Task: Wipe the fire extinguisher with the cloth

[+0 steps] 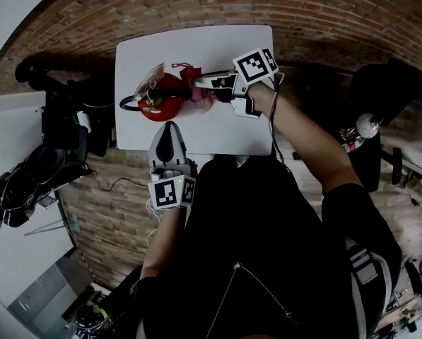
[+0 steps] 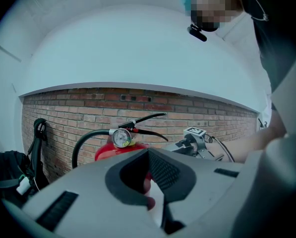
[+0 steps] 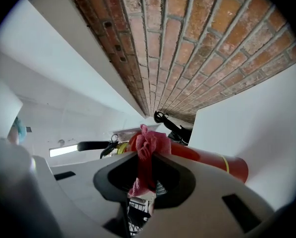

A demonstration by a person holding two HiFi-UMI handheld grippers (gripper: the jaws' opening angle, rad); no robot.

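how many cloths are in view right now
1. The pink cloth is clamped in the right tool, held against the red fire extinguisher on the white table. No other shows; one could be hidden.

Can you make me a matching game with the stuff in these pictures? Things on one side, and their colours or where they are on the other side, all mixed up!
Things:
1. cloth
2. fire extinguisher
3. table
4. hose

Match with:
A. black
B. white
C. pinched in the right claw
D. red

Right pairs: 1-C, 2-D, 3-B, 4-A.
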